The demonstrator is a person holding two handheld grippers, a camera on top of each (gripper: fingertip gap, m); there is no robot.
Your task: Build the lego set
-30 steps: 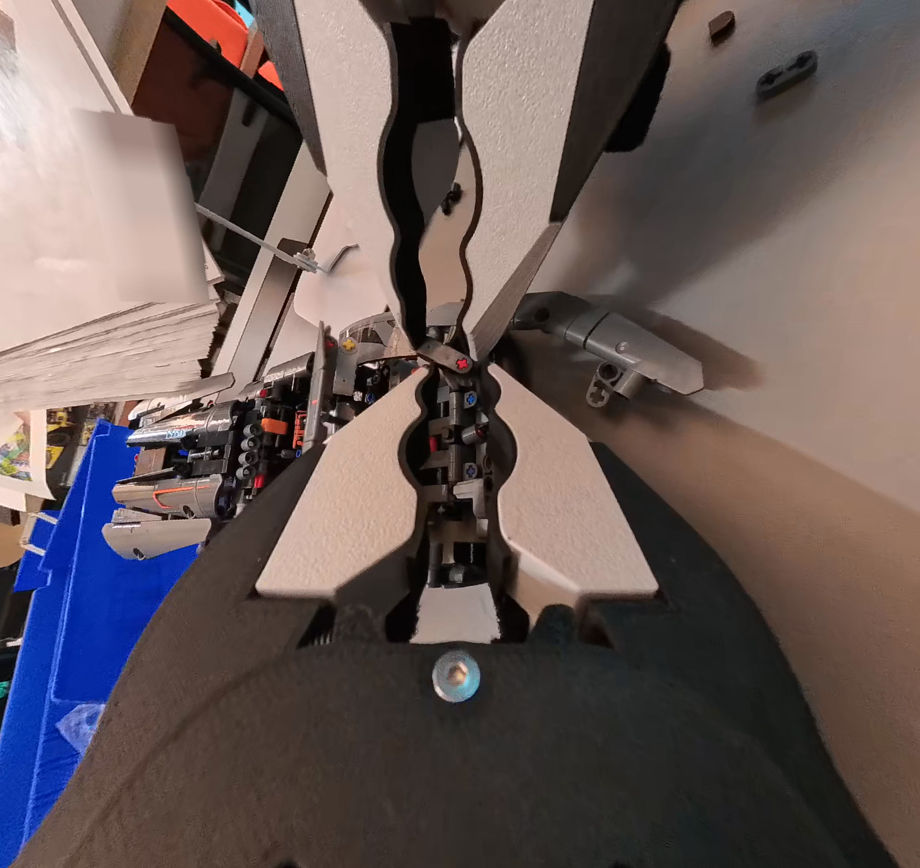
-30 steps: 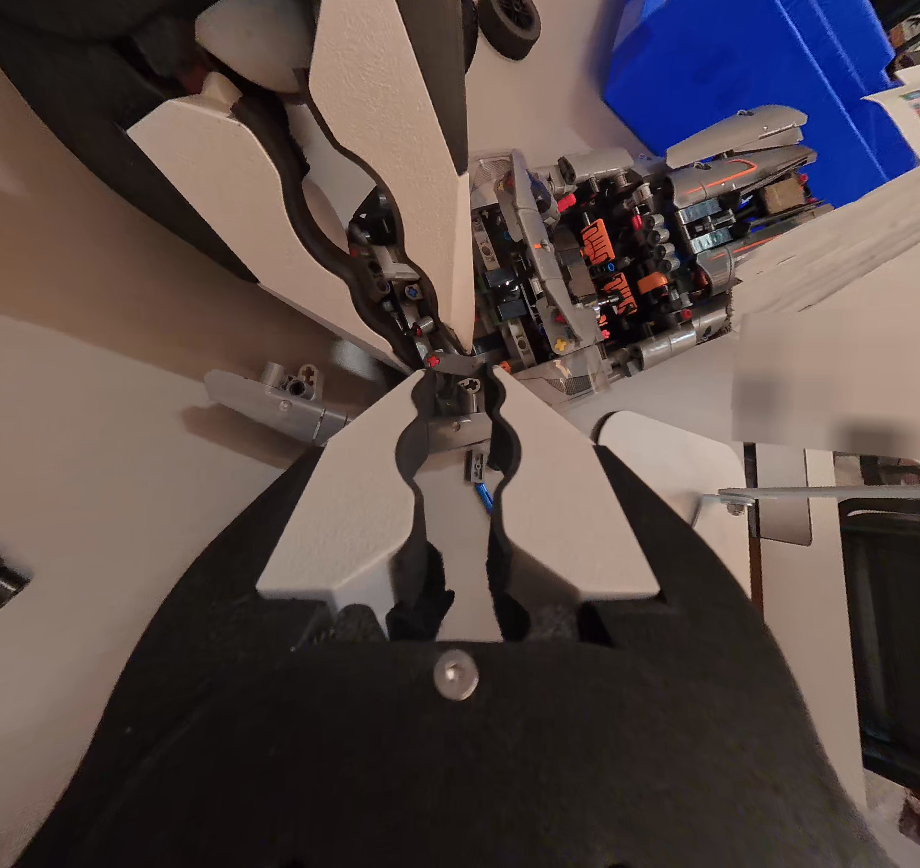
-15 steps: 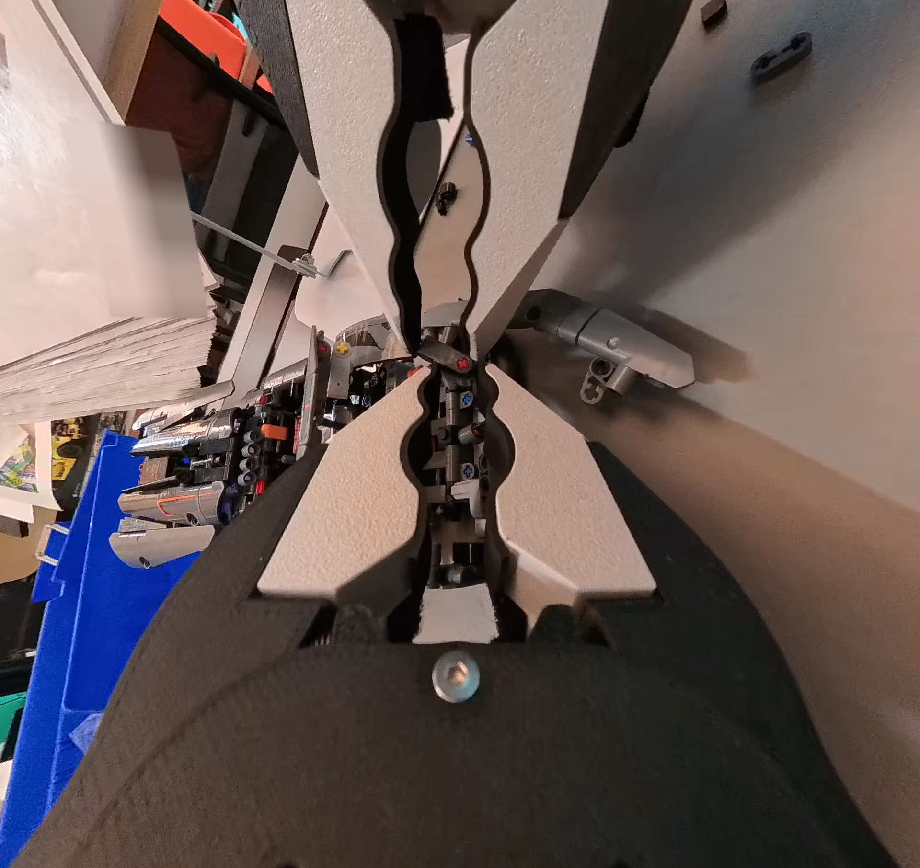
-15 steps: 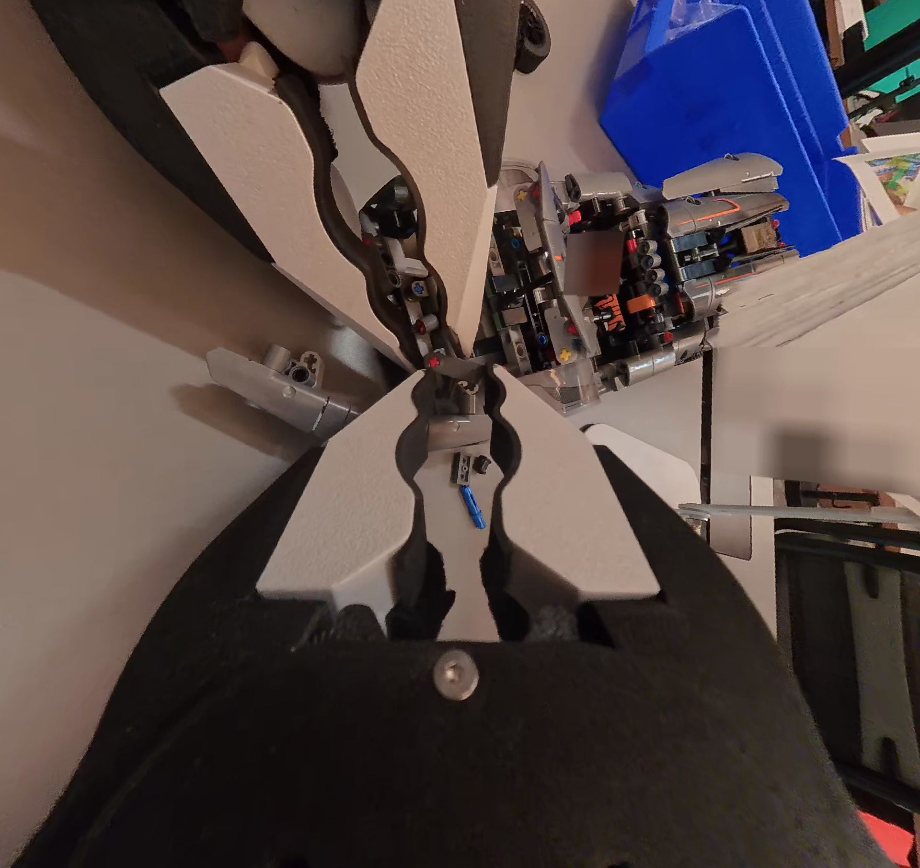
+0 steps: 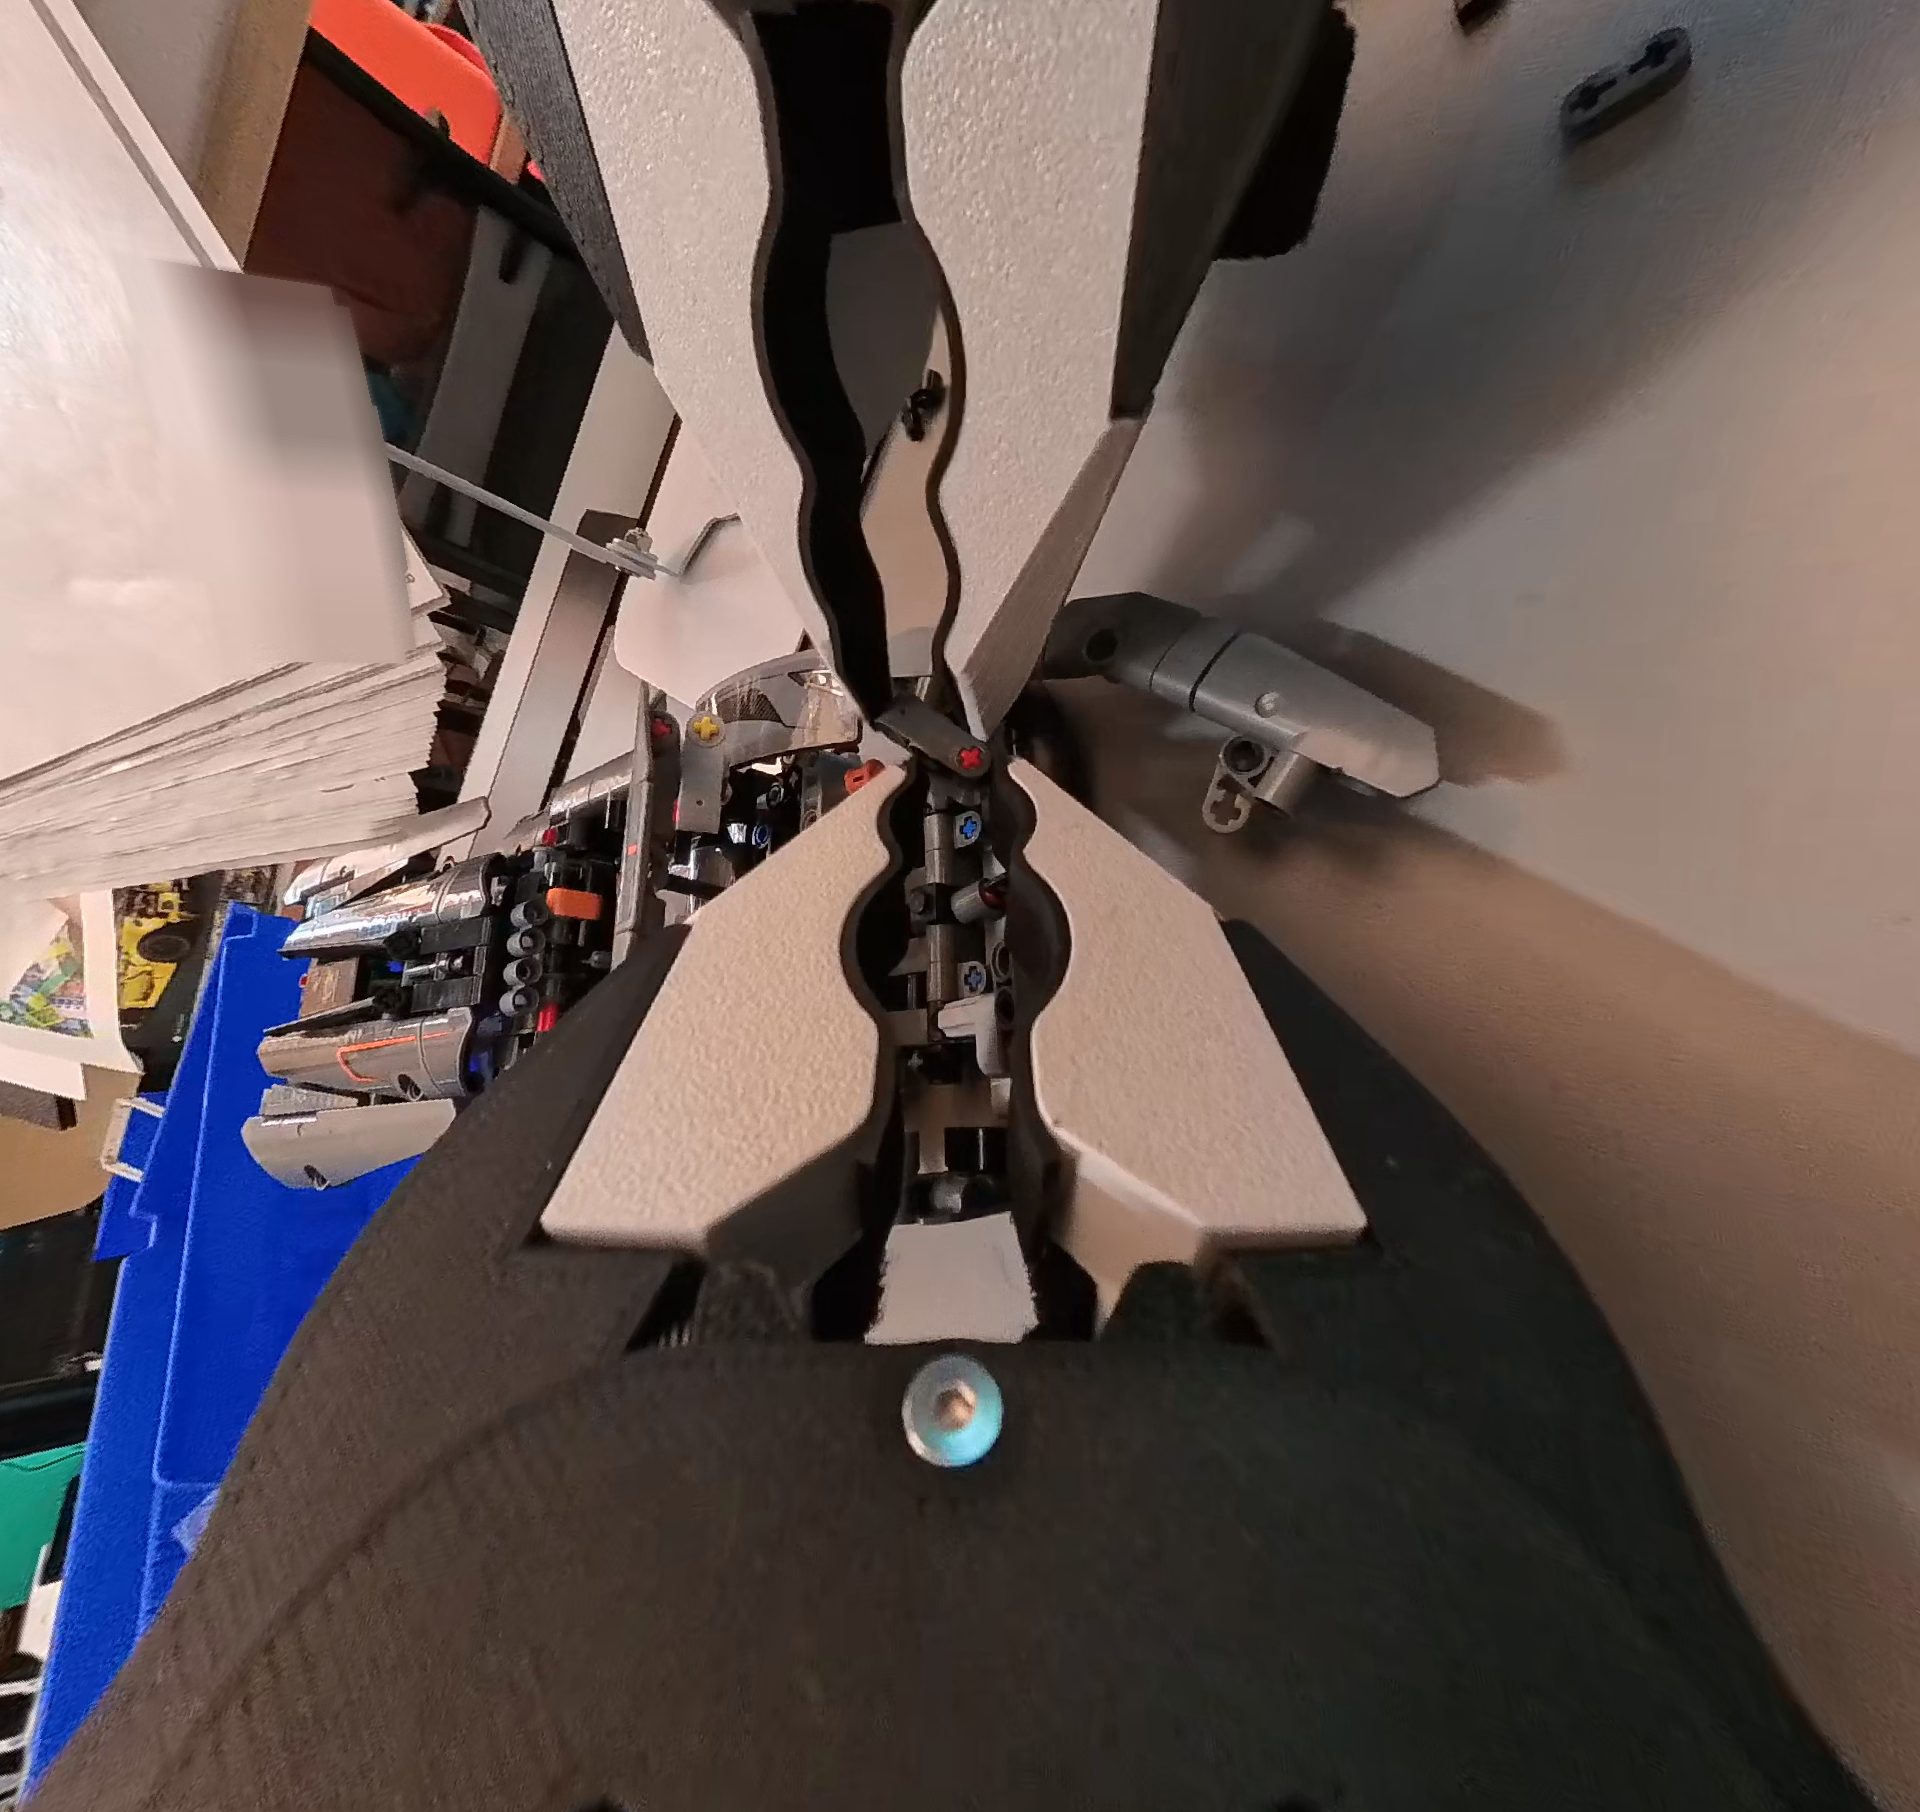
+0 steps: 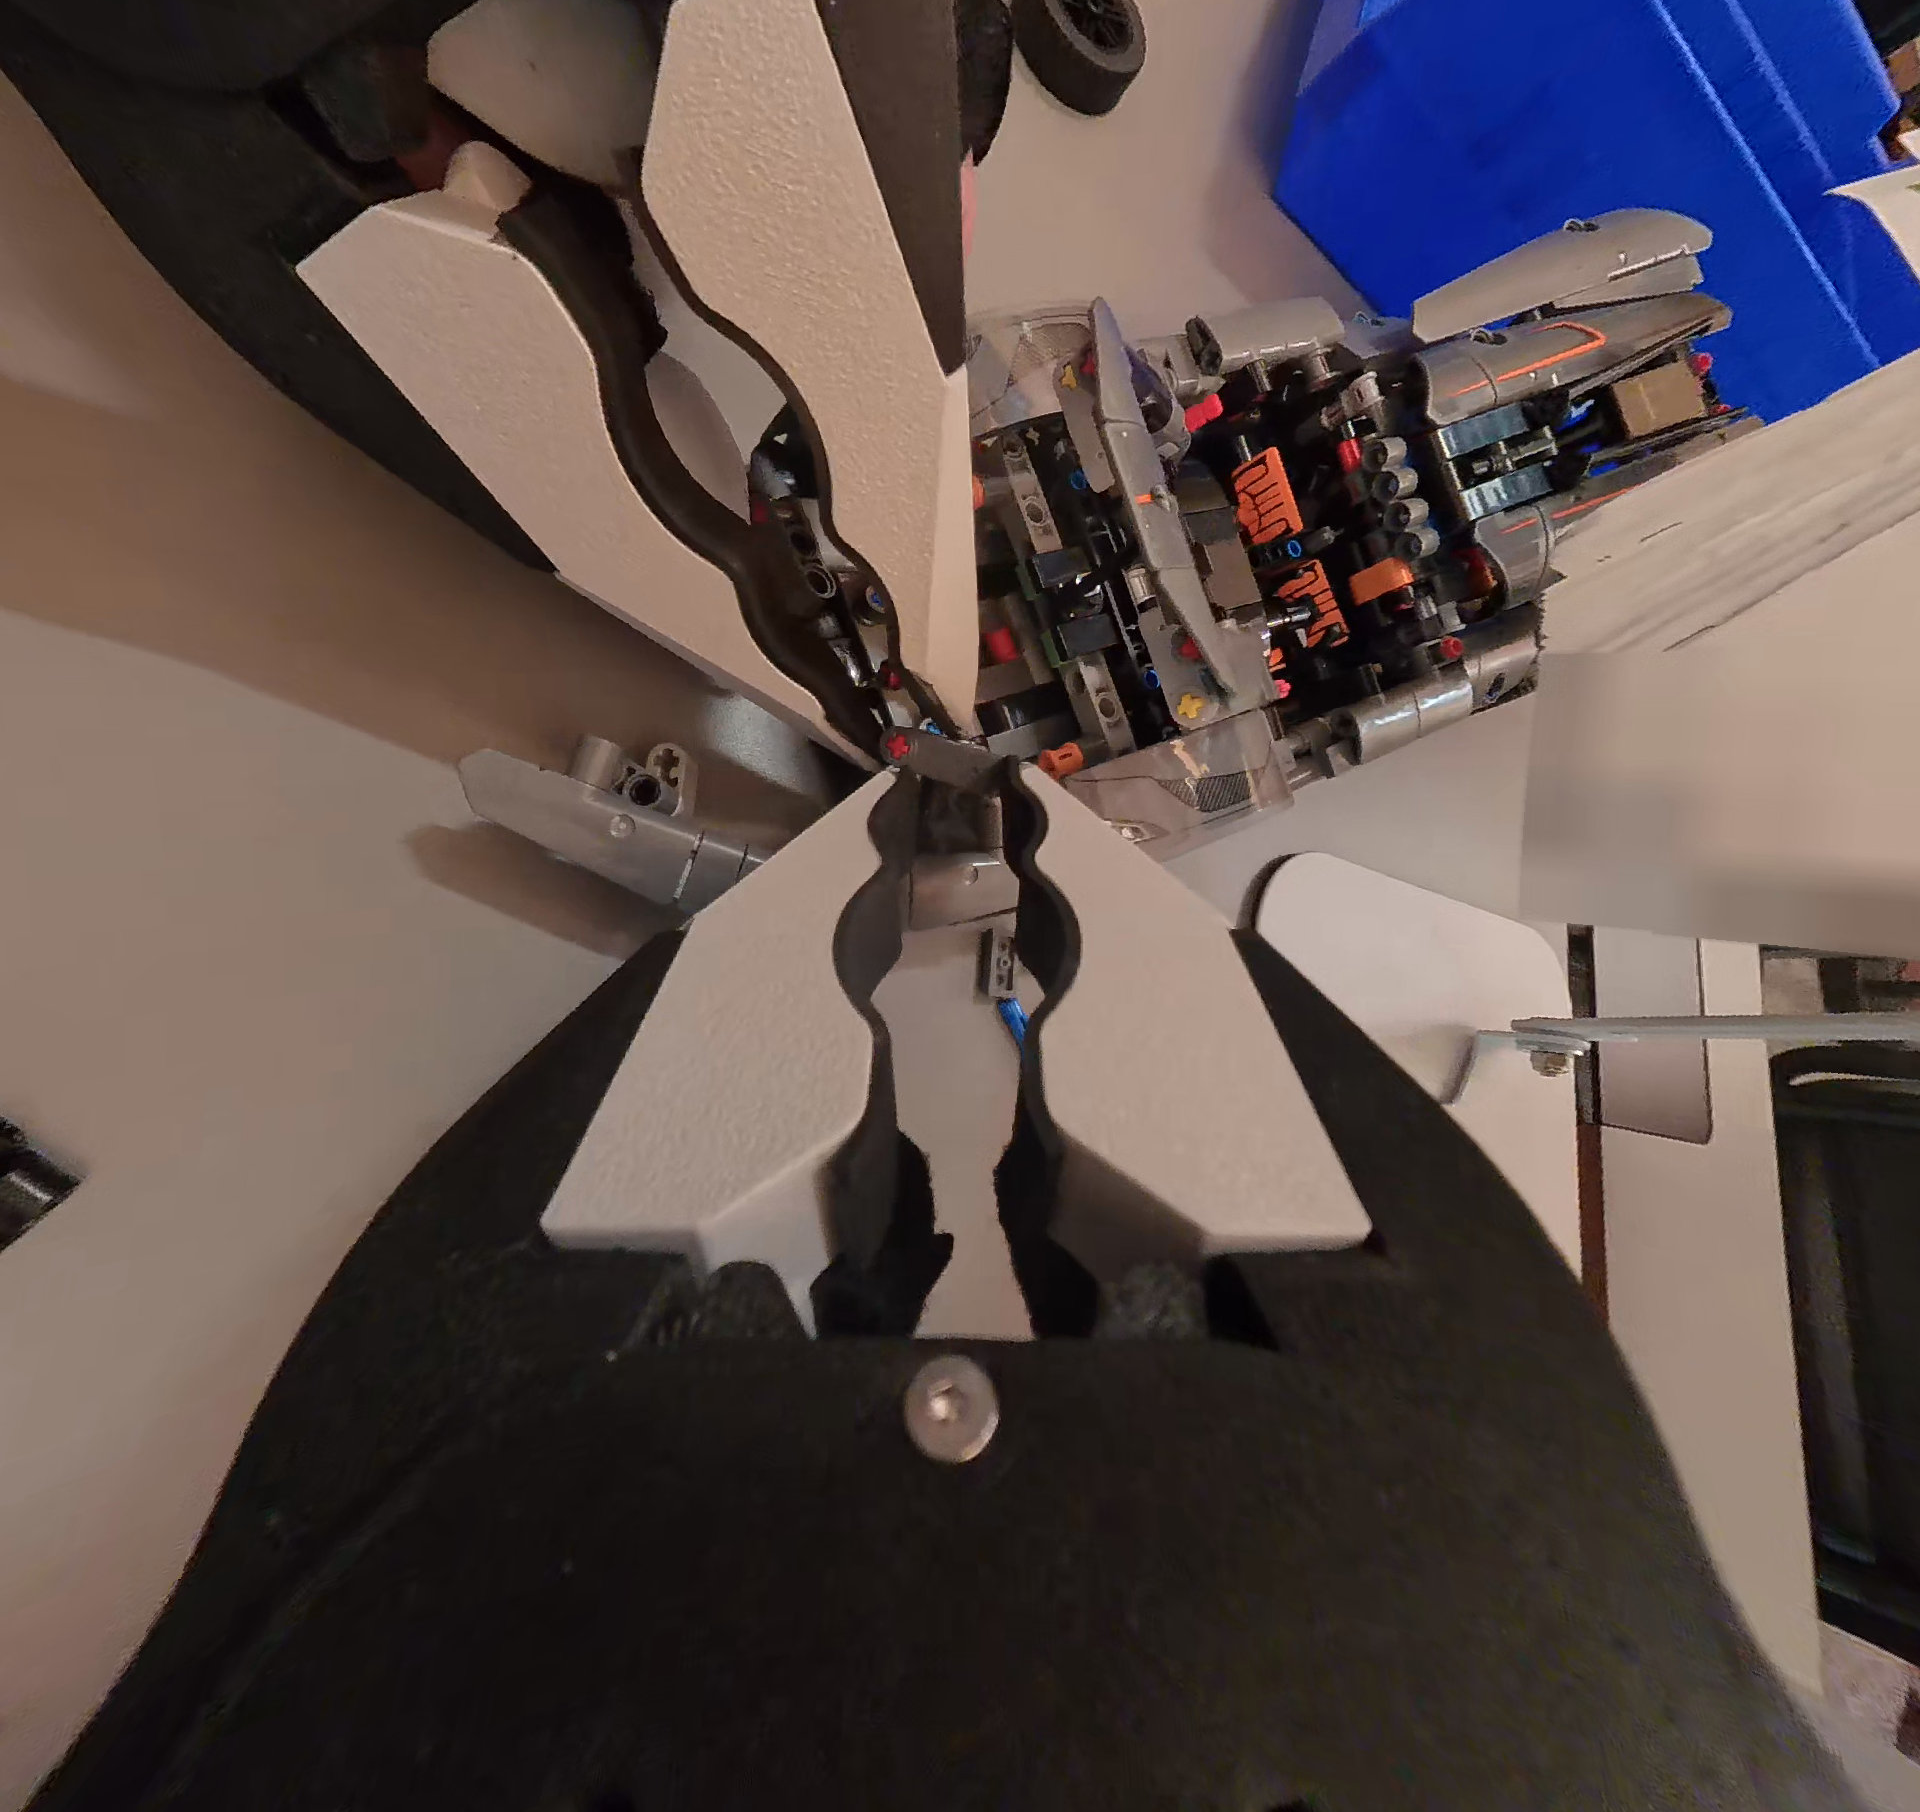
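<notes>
Since half a second ago your right gripper (image 6: 951, 775) has swung so the blue bin (image 6: 1558, 100) sits fuller behind the lego model (image 6: 1247, 557), and the small blue pin (image 6: 1010, 1019) has slid half behind your right-hand finger; the left wrist view has barely shifted.

Take the dark connector with the red cross-axle end (image 5: 935, 734) as your landmark. Both grippers meet on it, tip to tip. Your left gripper (image 5: 951, 775) is closed down to a narrow slot on the grey-and-black beam assembly (image 5: 956, 931) that runs back from the connector along the fingers. Your right gripper is nearly closed, pinching the connector's far end, with a light grey piece (image 6: 956, 895) just behind its tips.

The model lies just beside the connector, its long axis running away toward the bin. A loose grey panel piece (image 5: 1278, 713) rests on the table (image 5: 1558, 412) on the connector's other side, near but apart.

The connector's long axis lies across both finger lines, so I judge the next push has to go along the beam, with your right gripper driving.
</notes>
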